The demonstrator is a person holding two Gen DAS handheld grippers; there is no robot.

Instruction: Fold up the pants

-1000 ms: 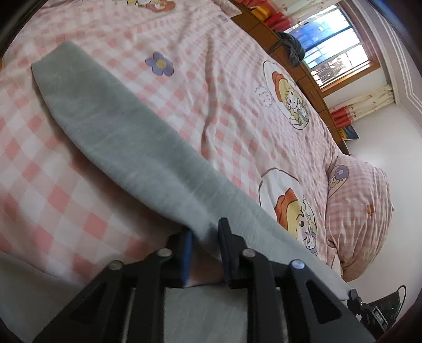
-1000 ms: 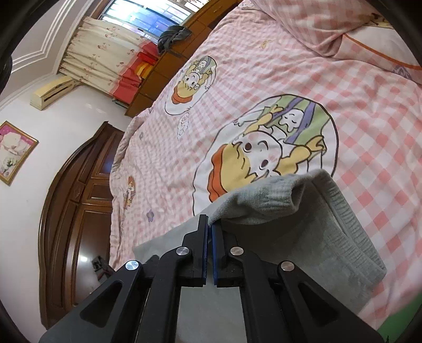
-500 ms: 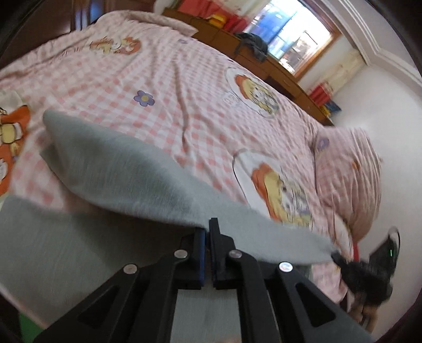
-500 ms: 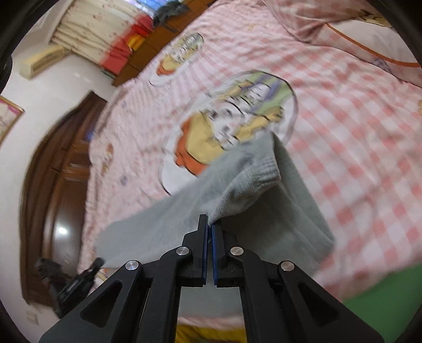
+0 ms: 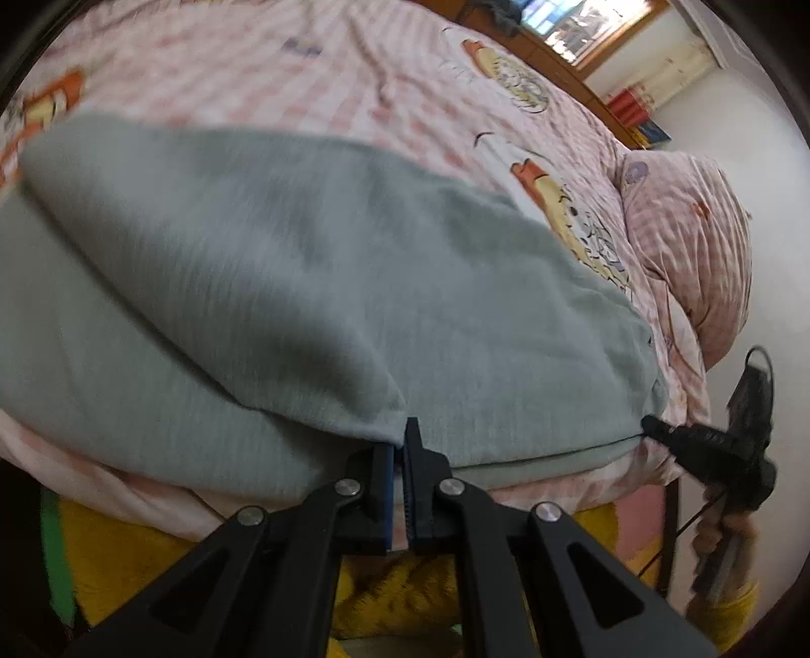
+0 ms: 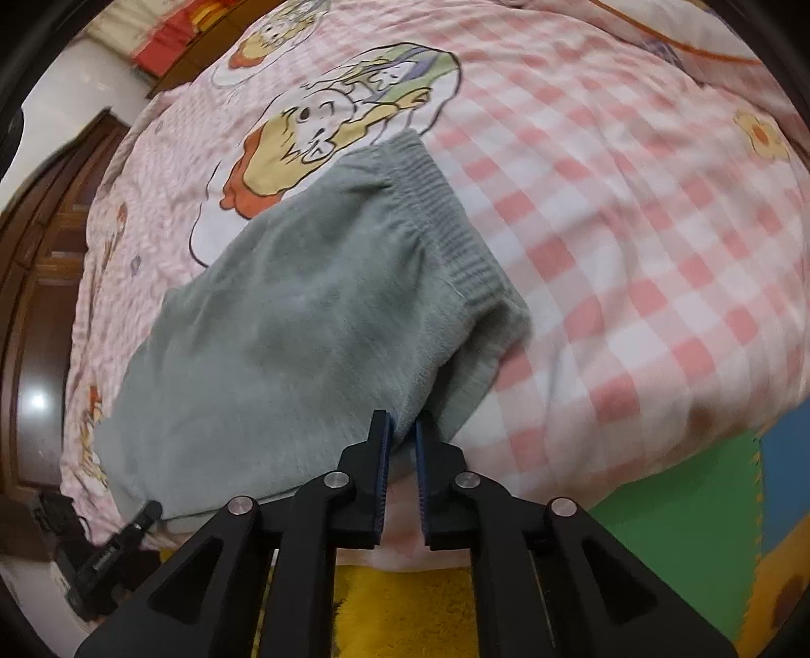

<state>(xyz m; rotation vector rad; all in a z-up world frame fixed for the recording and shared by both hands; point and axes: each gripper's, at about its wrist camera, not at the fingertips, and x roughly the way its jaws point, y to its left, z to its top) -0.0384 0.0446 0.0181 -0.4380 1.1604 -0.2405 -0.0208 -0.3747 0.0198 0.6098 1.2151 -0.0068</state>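
Right wrist: ribbed, fleecy grey pants (image 6: 314,314)

Soft daylight from the window (image 5: 582,23), motion blur, fisheye-warped edges.

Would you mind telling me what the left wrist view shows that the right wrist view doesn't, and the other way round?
Only the left wrist view shows the pillow, the window and the left tongs shut on a folded edge of the pants.

Only the right wrist view shows the ribbed waistband, the wooden wardrobe and the green floor mat, with the right tongs opening around the cloth.

Both show the grey pants on the pink checked bedspread, near the bed's edge.
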